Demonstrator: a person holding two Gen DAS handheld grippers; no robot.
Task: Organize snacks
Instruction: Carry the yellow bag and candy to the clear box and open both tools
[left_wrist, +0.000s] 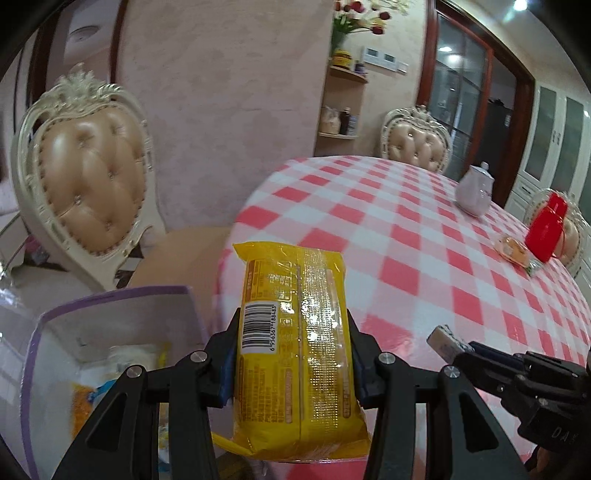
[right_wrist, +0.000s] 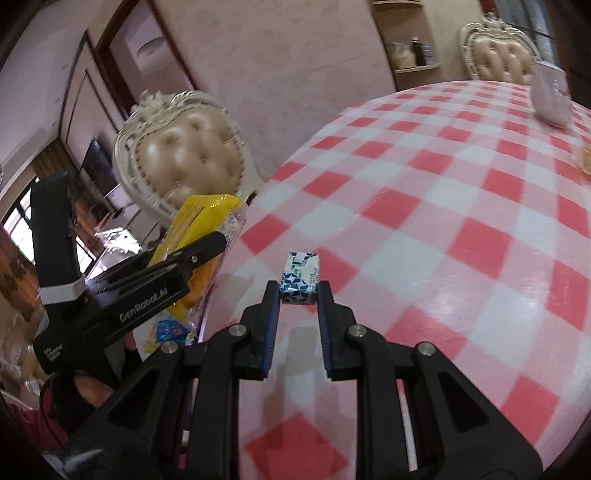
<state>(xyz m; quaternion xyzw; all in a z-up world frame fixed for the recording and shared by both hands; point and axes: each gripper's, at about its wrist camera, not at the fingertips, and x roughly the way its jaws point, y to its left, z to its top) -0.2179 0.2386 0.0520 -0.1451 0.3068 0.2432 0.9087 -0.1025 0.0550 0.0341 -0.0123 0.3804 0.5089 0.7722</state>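
The left claw (left_wrist: 293, 354) grips a yellow plastic snack packet (left_wrist: 295, 347) between its pads; the right claw (right_wrist: 297, 295) pinches a small blue-white wrapped candy block (right_wrist: 300, 280) above the checked worktop (right_wrist: 443, 221).

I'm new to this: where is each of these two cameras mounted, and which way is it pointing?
Left wrist view: sits on the left gripper, looking along its jaws, shut on a yellow plastic snack packet, over a purple-rimmed white box; the right gripper shows at right.
Right wrist view: sits on the right gripper, jaws shut on a small blue-and-white wrapped snack above the table; the left gripper shows at left.
Both share the pink-and-white checked tablecloth, yellow packet and tufted beige chair.
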